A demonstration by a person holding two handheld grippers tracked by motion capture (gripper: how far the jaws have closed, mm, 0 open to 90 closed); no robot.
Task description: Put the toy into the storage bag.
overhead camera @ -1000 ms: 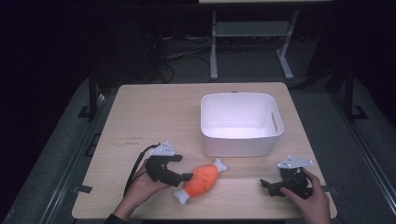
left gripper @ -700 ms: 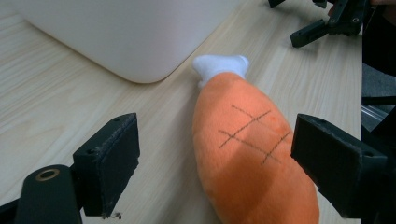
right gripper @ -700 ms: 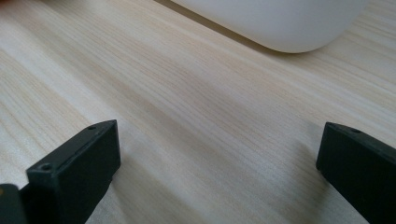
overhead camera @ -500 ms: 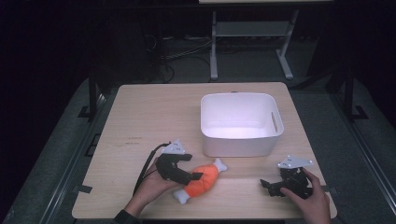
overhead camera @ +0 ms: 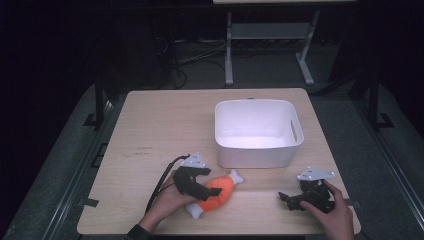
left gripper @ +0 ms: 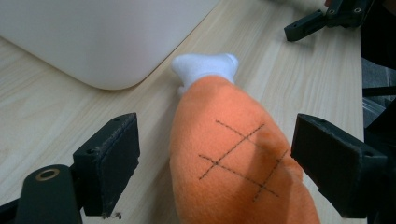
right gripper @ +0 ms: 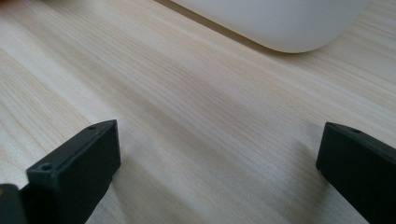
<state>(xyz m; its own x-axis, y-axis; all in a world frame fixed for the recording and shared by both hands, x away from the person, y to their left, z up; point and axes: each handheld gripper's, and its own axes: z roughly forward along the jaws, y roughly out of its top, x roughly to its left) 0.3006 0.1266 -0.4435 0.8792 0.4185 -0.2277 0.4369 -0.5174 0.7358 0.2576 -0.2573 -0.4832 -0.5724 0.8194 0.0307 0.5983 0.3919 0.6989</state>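
Left gripper (overhead camera: 209,192) sits over the orange plush (left gripper: 233,154), jaws apart on either side of it, not clamped. The plush lies on the counter (overhead camera: 165,125) near its front edge, at seven o'clock from the white bin (overhead camera: 257,150). Right gripper (overhead camera: 290,199) rests at five o'clock from the bin, jaws wide apart over bare wood.

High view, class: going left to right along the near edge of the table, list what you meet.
Left tool → orange plush drumstick → right tool. The left tool's open jaws sit around the drumstick; the right tool rests open on the bare table.
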